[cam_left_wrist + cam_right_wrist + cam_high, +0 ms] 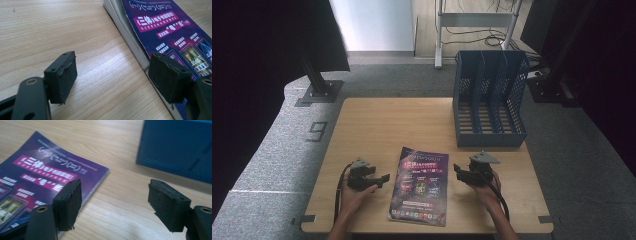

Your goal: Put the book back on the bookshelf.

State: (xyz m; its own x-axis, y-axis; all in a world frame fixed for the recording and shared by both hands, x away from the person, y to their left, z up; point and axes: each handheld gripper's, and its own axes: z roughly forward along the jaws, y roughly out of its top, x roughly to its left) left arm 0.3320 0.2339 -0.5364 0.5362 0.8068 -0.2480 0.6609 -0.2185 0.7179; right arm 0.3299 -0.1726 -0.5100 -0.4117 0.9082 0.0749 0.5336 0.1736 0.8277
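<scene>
Seen from above, purple magazine [420, 186] flat on table [377, 120], nearer than blue file rack [490, 100], left gripper [384, 178] and right gripper [455, 169] flanking it; through each gripper's camera, jaws apart, empty, hovering by magazine's edge [130, 37] [98, 182].

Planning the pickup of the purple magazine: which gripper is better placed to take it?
Probably the left gripper: its open fingers sit at the magazine by its page edge. The right gripper, also open, points past the corner toward the blue file rack.
</scene>
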